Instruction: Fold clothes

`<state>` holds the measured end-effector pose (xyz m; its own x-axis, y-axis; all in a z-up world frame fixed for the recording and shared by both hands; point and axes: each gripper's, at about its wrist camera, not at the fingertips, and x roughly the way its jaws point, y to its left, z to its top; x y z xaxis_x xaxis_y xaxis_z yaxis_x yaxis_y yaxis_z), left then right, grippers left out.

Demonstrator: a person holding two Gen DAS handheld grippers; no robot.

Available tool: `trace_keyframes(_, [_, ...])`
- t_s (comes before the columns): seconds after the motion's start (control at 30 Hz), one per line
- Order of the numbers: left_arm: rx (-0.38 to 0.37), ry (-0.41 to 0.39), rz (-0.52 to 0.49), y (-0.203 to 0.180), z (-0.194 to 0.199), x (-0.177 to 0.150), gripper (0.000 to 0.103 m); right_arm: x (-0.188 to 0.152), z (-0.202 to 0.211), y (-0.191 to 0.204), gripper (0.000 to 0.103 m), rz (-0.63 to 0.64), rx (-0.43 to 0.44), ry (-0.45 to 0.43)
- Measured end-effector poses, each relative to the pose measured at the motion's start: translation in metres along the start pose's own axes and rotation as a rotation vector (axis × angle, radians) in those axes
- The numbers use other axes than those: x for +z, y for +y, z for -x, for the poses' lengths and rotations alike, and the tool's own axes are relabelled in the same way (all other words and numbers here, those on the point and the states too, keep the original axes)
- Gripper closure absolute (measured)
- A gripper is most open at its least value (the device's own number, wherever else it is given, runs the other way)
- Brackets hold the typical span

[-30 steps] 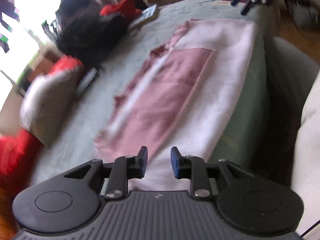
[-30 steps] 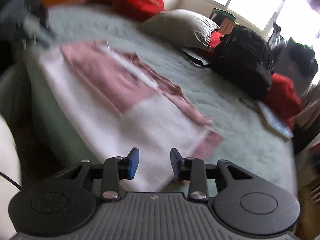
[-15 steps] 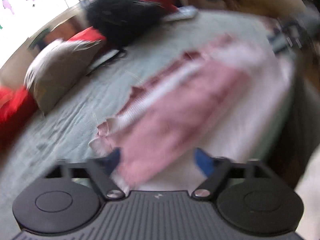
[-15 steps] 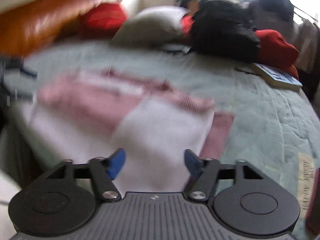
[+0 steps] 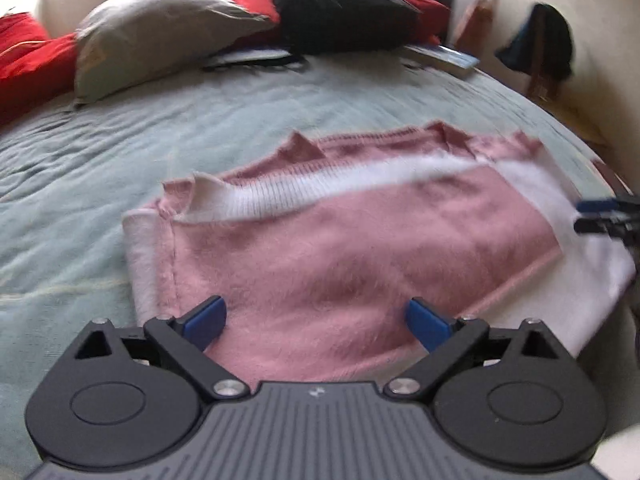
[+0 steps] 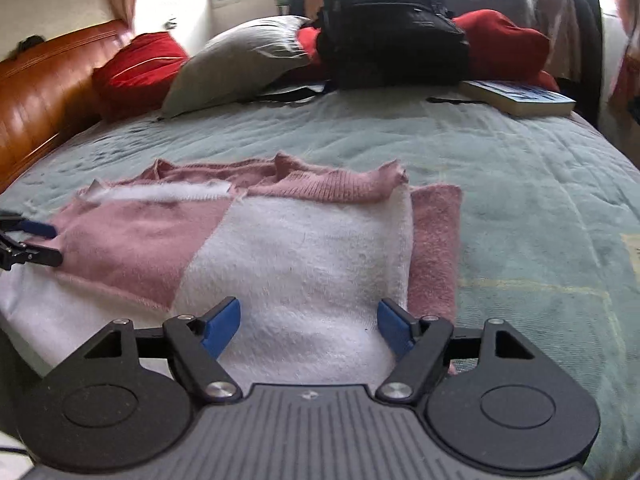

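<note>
Sweater (image 5: pixel 320 248) under opening left tongs (image 5: pixel 316 320), seemingly untouched

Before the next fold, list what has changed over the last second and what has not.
Both views have rolled level and dropped closer to the pink and white sweater. The left gripper and right gripper, nearly shut a second ago, now have jaws spread wide and still opening over the near edge, pinching nothing. Unchanged: the sweater lies partly folded on the green bedspread; grey pillow, black backpack and book stay put.
</note>
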<state>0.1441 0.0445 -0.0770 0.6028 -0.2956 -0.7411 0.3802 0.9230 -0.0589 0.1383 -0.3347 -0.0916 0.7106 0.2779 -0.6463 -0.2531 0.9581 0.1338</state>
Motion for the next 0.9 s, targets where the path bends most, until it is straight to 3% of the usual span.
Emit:
trace_keyframes(0.2, [0.06, -0.039, -0.064, -0.038, -0.015, 0.028, 0.006, 0.034, -0.026, 0.023, 0.009, 0.014, -0.089, -0.047])
trace_keyframes(0.3, [0.084, -0.009, -0.014, -0.035, -0.038, 0.031, 0.005, 0.041, -0.057, 0.013, 0.008, -0.056, -0.128, -0.016])
trace_keyframes(0.37, [0.068, 0.001, 0.052, -0.024, -0.051, 0.031, 0.0, 0.041, -0.072, 0.004, 0.002, -0.099, -0.134, -0.007])
trace_keyframes(0.6, [0.067, -0.007, 0.14, -0.01, -0.061, 0.048, 0.001, 0.055, -0.078, 0.008, 0.0, -0.116, -0.158, -0.01])
trace_keyframes(0.73, [0.049, -0.049, 0.148, -0.013, -0.043, 0.043, 0.001, 0.072, -0.059, 0.021, 0.0, -0.076, -0.05, -0.078])
trace_keyframes(0.9, [0.091, -0.09, 0.155, -0.006, -0.024, 0.038, 0.001, 0.099, -0.078, 0.035, 0.0, 0.005, 0.137, -0.055])
